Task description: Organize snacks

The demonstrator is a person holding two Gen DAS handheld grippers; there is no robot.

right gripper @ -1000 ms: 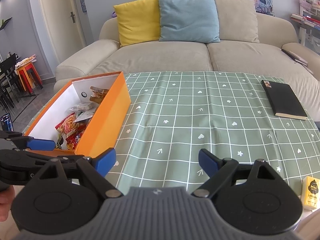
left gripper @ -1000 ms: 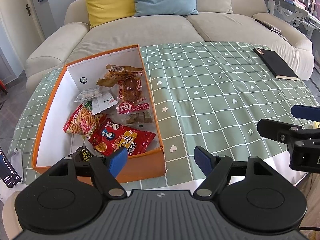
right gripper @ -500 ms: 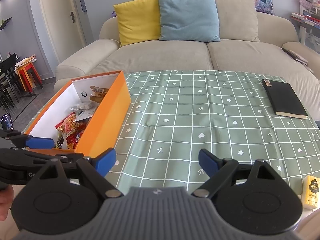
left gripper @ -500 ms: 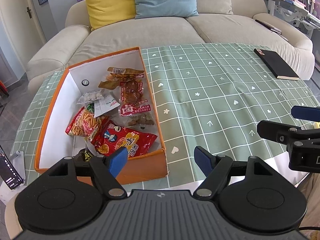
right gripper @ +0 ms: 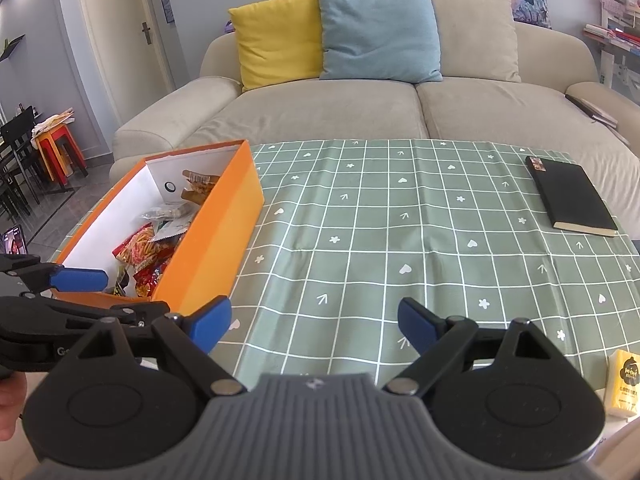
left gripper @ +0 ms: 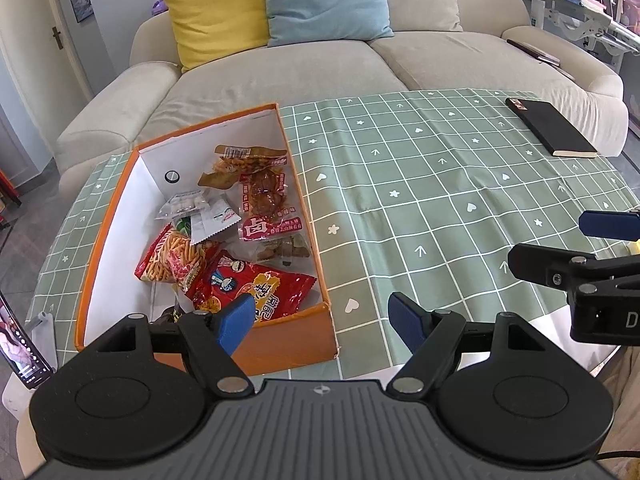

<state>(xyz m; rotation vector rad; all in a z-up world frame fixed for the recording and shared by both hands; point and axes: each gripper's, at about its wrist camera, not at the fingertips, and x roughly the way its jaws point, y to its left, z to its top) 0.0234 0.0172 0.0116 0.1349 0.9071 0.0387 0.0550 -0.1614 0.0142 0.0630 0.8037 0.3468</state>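
Note:
An orange box (left gripper: pixel 112 216) with white inner walls sits on the left of the green checked tablecloth (left gripper: pixel 420 208). It holds several snack packets, among them a red bag (left gripper: pixel 256 284) and a striped chip bag (left gripper: pixel 172 256). The box also shows in the right wrist view (right gripper: pixel 216 240). My left gripper (left gripper: pixel 324 316) is open and empty, above the box's near right corner. My right gripper (right gripper: pixel 314 320) is open and empty over the cloth's near edge. A small yellow packet (right gripper: pixel 624 384) lies at the table's near right corner.
A black notebook (right gripper: pixel 572 196) lies at the far right of the cloth. A beige sofa (right gripper: pixel 360 108) with yellow and blue cushions stands behind the table. A phone (left gripper: pixel 20 348) stands at the near left.
My left gripper has drawn back and up a little, so the box appears slightly farther away. The right gripper has barely moved. Both stay open.

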